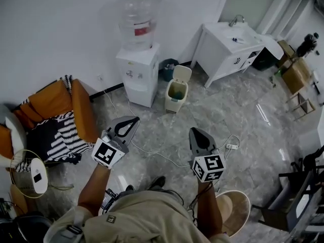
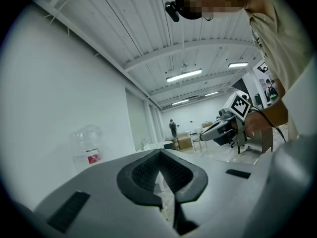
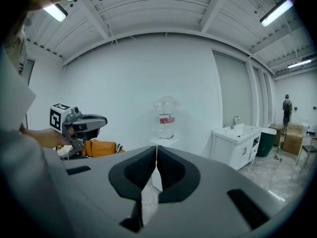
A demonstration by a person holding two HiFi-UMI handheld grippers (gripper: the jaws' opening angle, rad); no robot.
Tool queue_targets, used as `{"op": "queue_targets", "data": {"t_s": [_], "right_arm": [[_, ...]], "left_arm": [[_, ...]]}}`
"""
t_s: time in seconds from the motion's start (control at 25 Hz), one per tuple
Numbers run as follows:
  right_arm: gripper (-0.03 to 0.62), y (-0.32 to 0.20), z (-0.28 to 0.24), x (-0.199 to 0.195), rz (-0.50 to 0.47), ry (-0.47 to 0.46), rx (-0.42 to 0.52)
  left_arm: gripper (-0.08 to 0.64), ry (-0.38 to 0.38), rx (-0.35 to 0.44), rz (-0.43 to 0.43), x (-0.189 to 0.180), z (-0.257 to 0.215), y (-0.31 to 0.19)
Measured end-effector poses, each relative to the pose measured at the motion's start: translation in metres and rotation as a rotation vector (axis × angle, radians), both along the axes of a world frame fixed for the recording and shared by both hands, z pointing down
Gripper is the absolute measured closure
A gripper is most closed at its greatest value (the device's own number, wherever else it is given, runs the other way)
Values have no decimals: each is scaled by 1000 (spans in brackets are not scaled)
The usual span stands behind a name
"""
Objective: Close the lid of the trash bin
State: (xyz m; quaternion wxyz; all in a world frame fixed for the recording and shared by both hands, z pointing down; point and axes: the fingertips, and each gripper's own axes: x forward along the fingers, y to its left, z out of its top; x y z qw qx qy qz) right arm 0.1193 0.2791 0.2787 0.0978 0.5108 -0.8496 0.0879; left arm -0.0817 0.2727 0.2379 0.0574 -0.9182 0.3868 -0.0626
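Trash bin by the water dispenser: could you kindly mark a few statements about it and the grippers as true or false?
1. The lid of the cream plastic trash bin stands open. True.
2. In the head view the bin stands left of the white water dispenser. False: it stands to its right.
3. The right gripper grips the lid. False: its jaws are together on nothing, apart from the bin.
4. The left gripper is shut and empty. True.
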Motion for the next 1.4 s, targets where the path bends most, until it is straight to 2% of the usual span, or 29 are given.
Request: {"op": "queue_targets", "data": {"t_s": [0.32, 0.64, 1.08, 1.4], "right_arm": [[566, -21, 1, 33, -10, 2, 8], [566, -42, 12, 37, 7, -6, -14], [566, -105, 11, 47, 124, 20, -17], [566, -166, 16, 37, 177, 24, -44]], "left_arm": [[546, 0, 15, 3, 39, 0, -22], [546, 3, 2, 28, 50, 5, -53], [546, 29, 27, 161, 72, -1, -152], [546, 31, 10, 225, 68, 2, -225]]}}
